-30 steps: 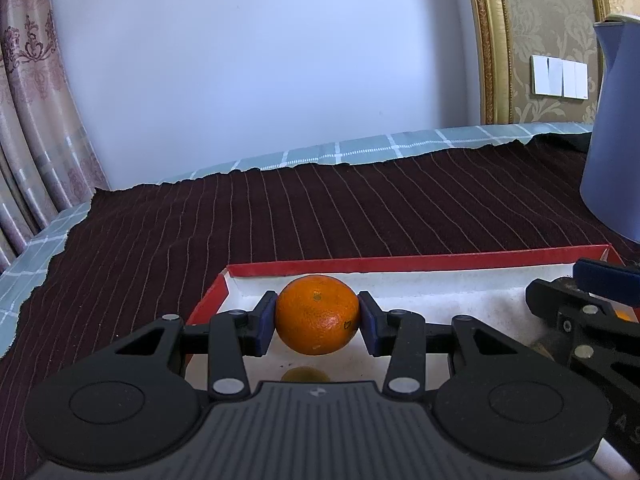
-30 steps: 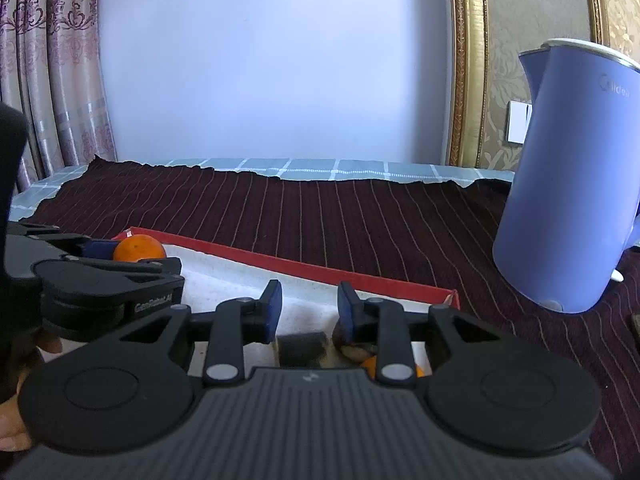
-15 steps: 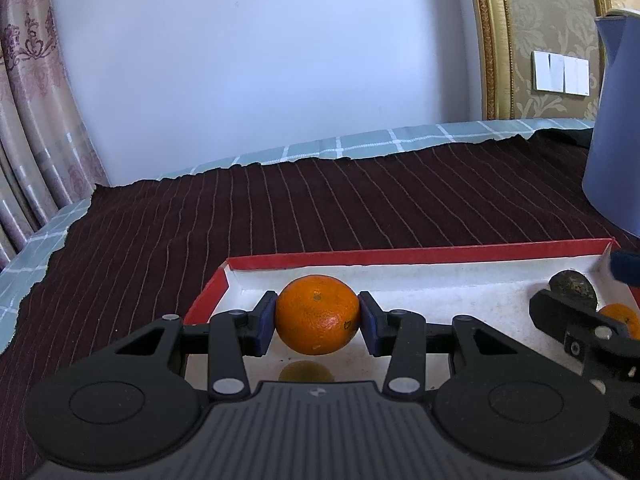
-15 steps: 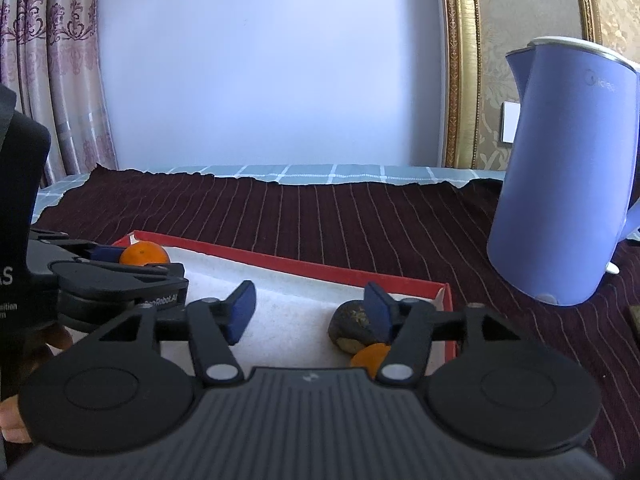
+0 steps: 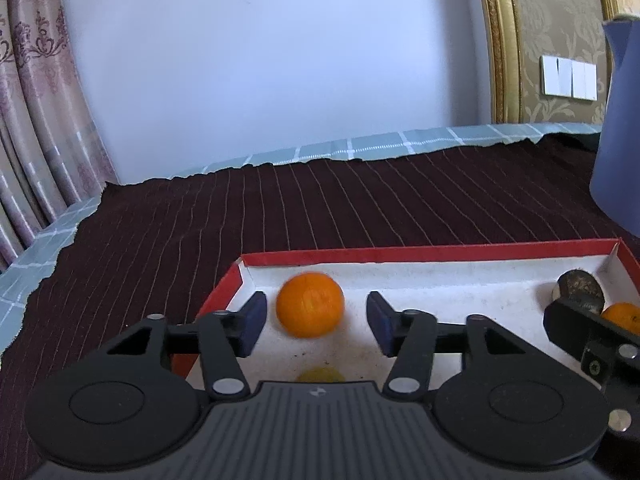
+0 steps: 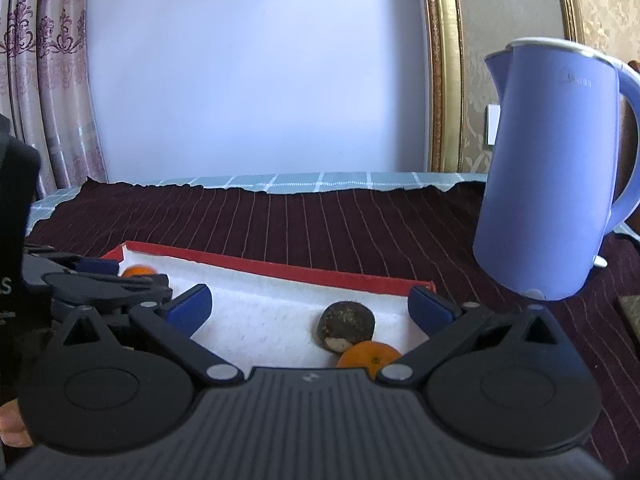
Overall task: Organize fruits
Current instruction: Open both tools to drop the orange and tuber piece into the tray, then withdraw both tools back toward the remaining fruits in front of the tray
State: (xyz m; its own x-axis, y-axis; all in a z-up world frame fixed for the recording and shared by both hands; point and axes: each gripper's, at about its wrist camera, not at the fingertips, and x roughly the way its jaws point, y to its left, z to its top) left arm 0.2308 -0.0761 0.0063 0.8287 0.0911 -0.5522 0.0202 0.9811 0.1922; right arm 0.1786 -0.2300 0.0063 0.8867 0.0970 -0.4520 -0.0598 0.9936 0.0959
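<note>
Progress looks late-stage: three fruits sit inside the red-rimmed tray, none visible outside it on the dark cloth. Whether more fruit remains off-frame cannot be told.

Left gripper: jaws spread, nothing held. The orange sits between the pads, closer to the left pad, clear of both; slightly blurred, so probably rolling or settling on the tray floor near the left corner.

Right gripper: jaws wide apart, empty. A dark round fruit and a second orange lie touching each other between its pads, nearer the right one, by the tray's right end.

Versus a second ago: left jaws were clamped on the orange, now released. Right jaws were nearly closed with the two fruits half hidden beneath them, then half open, now fully spread and pulled back a bit.

Blue kettle stands beyond and right of the right jaws, off the tray.

Likely remaining: withdraw both grippers, confirm the orange stops moving.
</note>
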